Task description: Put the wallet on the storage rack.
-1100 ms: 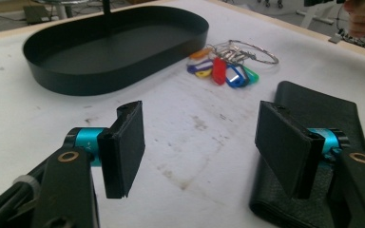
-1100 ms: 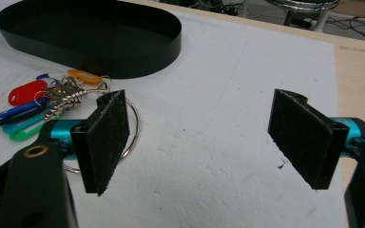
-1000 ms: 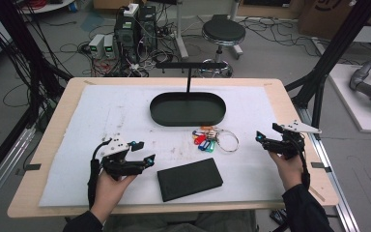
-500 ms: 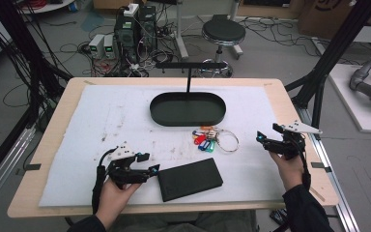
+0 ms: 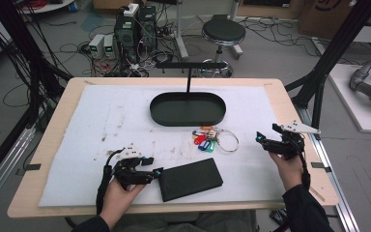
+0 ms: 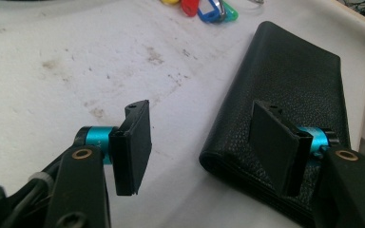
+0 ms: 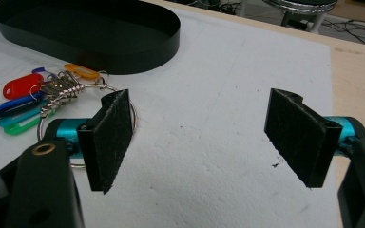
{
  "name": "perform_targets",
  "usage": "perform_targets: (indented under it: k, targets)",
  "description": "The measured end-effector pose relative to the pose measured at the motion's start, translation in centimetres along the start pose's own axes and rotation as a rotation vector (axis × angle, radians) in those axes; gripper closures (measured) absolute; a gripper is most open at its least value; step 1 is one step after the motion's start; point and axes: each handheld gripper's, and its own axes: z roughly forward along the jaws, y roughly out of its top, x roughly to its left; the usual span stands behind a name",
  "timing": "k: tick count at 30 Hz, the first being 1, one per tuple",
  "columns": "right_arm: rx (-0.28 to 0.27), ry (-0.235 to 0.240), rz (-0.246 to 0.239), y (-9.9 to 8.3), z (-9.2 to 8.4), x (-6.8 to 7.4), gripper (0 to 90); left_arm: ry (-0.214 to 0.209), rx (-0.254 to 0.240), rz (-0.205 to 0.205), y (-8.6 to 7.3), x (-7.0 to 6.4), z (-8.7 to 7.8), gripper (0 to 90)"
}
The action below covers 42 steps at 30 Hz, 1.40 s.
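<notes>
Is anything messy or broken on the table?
Nothing looks broken. The white mat has brownish smudges near its middle and left. The wallet lies at a slant, and the key bunch sits outside the black tray.

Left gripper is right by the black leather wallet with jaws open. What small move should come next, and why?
Probably ease the left gripper a little further toward the black leather wallet, so the near edge sits between the jaws before closing. In the left gripper view the jaws stand open: one pad is over the wallet's corner, the other over the white mat, nothing gripped. The right gripper hovers open, apart.
</notes>
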Motion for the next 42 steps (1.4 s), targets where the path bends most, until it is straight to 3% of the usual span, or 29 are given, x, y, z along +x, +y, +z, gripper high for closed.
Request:
perform_targets:
  k: [8,15,19,25,31,37,42]
  targets:
    - [0.005,0.001,0.003,0.0,0.0,0.0,24.7,-0.022,0.045,-0.013,-0.2,-0.1,0.7,41.8]
    - [0.010,0.001,-0.001,0.0,0.2,0.0,24.7,-0.054,0.057,-0.061,-0.5,0.1,1.1,42.7]
    - [0.013,0.001,-0.007,0.0,0.3,0.2,24.8,-0.097,0.051,-0.050,-0.6,-0.2,0.9,59.1]
    - [0.018,0.007,-0.008,0.1,0.5,0.4,24.8,-0.108,0.048,-0.068,-0.6,-0.1,0.9,62.2]
    - [0.016,0.008,-0.012,0.2,0.6,0.5,24.8,-0.105,0.030,-0.063,-0.6,0.0,0.6,70.9]
    - [0.008,0.004,-0.012,0.2,0.4,0.4,25.1,-0.106,-0.003,-0.040,-0.3,0.1,0.4,76.3]
    - [0.000,0.005,-0.013,0.2,0.3,0.4,25.1,-0.084,-0.052,0.041,0.4,-0.4,0.2,77.4]
